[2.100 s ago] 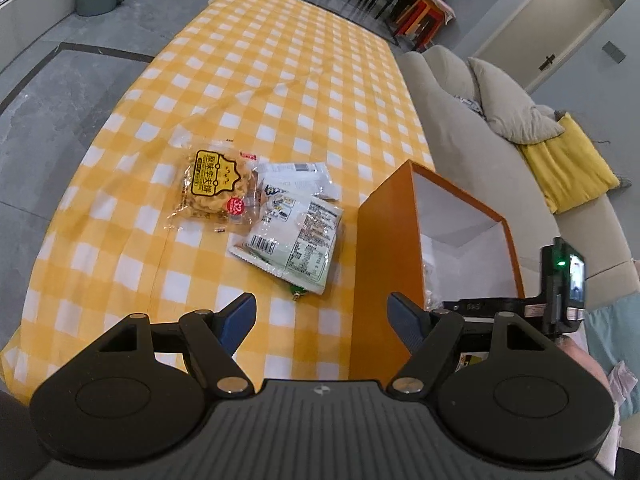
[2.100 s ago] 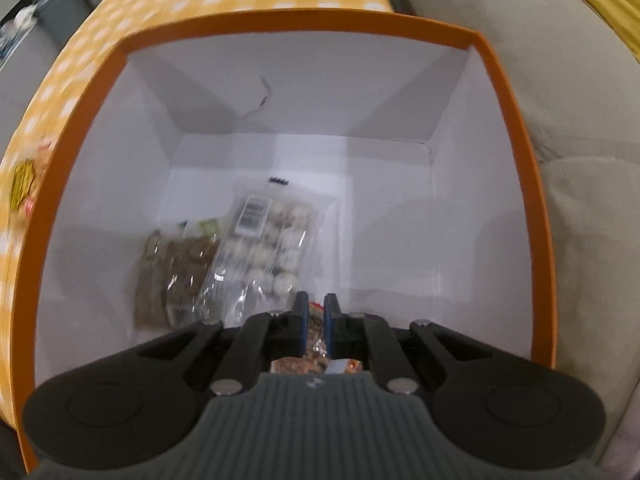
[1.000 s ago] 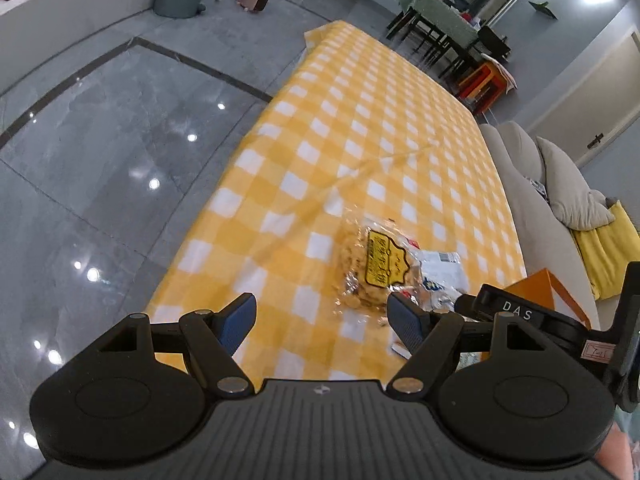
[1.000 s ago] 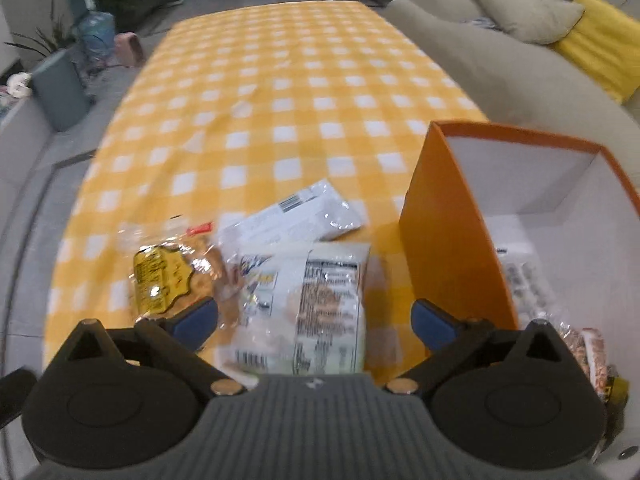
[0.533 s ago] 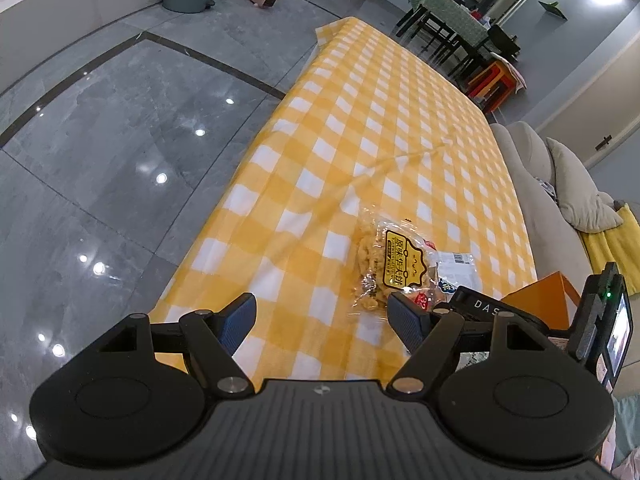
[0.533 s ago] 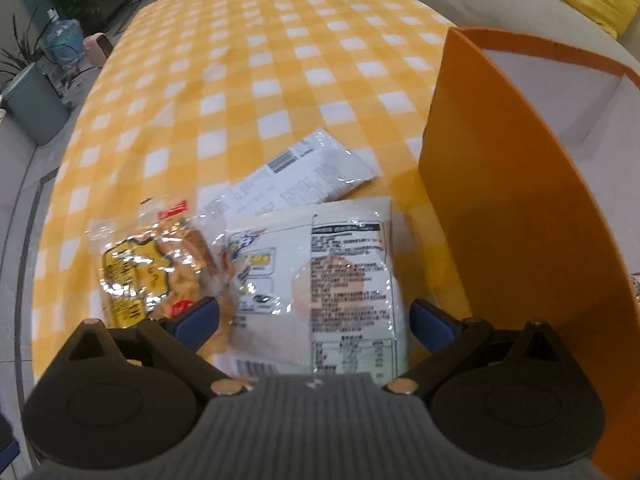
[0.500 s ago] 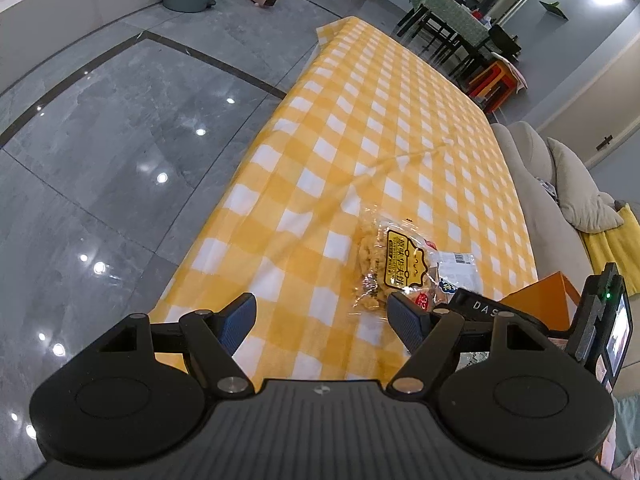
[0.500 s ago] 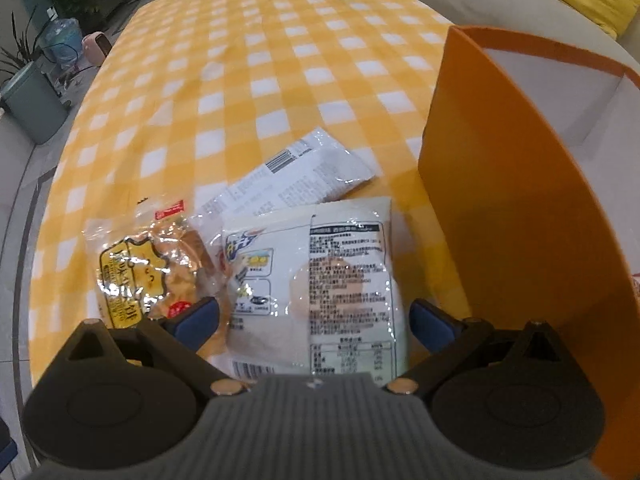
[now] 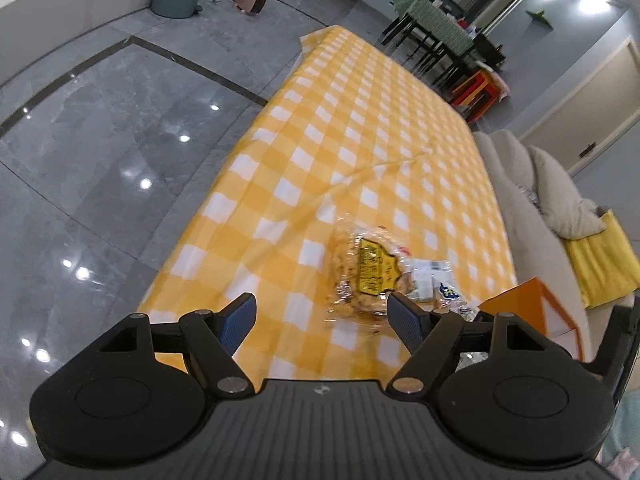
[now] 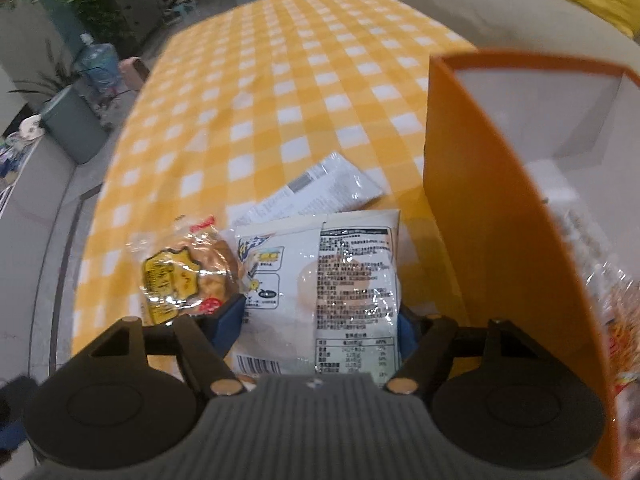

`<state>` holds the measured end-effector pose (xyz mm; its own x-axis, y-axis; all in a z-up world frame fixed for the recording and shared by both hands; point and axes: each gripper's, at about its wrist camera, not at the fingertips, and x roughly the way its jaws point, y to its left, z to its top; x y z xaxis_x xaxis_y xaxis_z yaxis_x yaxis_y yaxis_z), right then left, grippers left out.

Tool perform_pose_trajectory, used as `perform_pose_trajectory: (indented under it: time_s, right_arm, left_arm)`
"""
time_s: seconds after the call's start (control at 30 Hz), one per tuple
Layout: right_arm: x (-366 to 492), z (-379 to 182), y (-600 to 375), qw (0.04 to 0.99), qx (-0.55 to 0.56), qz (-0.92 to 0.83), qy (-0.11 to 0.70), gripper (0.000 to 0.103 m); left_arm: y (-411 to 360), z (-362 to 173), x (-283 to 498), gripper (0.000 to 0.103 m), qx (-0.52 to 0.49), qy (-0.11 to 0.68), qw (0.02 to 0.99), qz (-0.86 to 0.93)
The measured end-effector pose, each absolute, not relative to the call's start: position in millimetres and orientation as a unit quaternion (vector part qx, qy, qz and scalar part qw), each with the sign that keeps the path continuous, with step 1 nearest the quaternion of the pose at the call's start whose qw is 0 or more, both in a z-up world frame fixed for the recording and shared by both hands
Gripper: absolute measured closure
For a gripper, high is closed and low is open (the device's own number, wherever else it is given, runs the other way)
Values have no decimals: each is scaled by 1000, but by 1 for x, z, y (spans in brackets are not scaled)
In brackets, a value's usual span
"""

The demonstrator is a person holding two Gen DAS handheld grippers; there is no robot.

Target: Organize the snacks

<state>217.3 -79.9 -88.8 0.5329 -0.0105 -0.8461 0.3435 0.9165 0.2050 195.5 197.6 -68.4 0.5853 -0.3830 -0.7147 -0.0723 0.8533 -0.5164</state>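
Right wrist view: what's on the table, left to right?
Clear pastry bag with yellow label → white snack pack with printed nutrition table → orange box. The flat white packet behind the pack overlaps both, so it is left out.

Orange box (image 10: 496,216) interior blurred, contents indistinct.

We see a tablecloth (image 10: 288,92) checked in yellow and white. On it, beside the box (image 10: 480,216), which is orange outside and white inside, lie a white packet (image 10: 332,276) with black print and a blue-and-yellow logo, and a clear bag (image 10: 188,276) of golden-brown biscuits with a yellow label. Beyond the tablecloth, the floor (image 9: 100,152) is glossy grey.
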Motion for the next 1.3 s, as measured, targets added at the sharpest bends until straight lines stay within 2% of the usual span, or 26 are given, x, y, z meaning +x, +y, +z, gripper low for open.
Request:
perform_pose_trajectory:
  time_s: [0.13,0.27,0.53,0.77,0.83,0.9,1.1,1.3]
  right_arm:
    - [210,-73,-87,861,198,-62,465,31]
    - [201,-53,-88,876,190,-36,443,31]
    - [198,-35,-83,905,108,-7,411,31]
    - [192,-28,-118,913,131,1,387,31]
    - [190,-25,-127,914,140,5,381,34]
    - [189,-23,-134,915,136,7,380,45]
    - [188,-26,-159,901,178,28,395,41]
    - [185,-24,-164,898,186,39,397,38]
  left_arm:
    - [196,-67,194,16,-288,442,842,-113]
    - [185,-64,194,16,-273,438,850,-107]
    - [147,-68,209,16,-249,443,857,-87]
    - [82,-70,237,15,-155,440,879,-95]
    - [67,-79,248,15,-124,452,880,-75]
    - [55,-88,258,15,-93,465,878,-63]
    - [40,-104,271,13,-51,483,873,-35]
    - [39,-118,287,4,-34,507,861,-4]
